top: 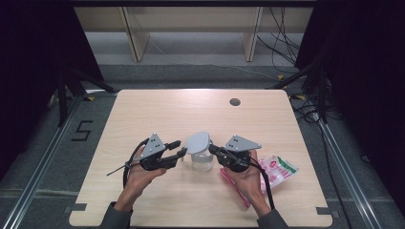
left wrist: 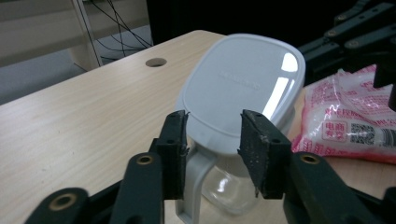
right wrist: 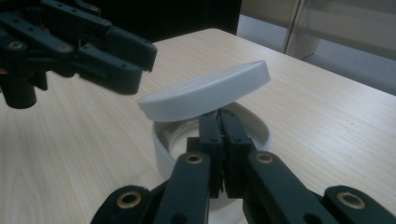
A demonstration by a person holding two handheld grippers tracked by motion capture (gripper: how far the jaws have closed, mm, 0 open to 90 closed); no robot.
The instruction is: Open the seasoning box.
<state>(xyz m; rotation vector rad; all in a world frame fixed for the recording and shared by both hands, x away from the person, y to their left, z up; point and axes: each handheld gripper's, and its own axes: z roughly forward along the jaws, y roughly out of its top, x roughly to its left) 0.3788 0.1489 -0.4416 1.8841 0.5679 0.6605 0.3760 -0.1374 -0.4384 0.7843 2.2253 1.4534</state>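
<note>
Two grippers share the job: your right gripper point(top: 213, 150) is clamped on the jar point(top: 202, 161) rim to steady it, so the lid point(top: 197, 142) tilts just ahead of your left gripper point(top: 180, 148), whose jaws stand apart.

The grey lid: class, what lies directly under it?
The grey lid sits tilted over the clear jar's white rim. Right gripper shut at the rim beneath it. The lid hides any contents.
</note>
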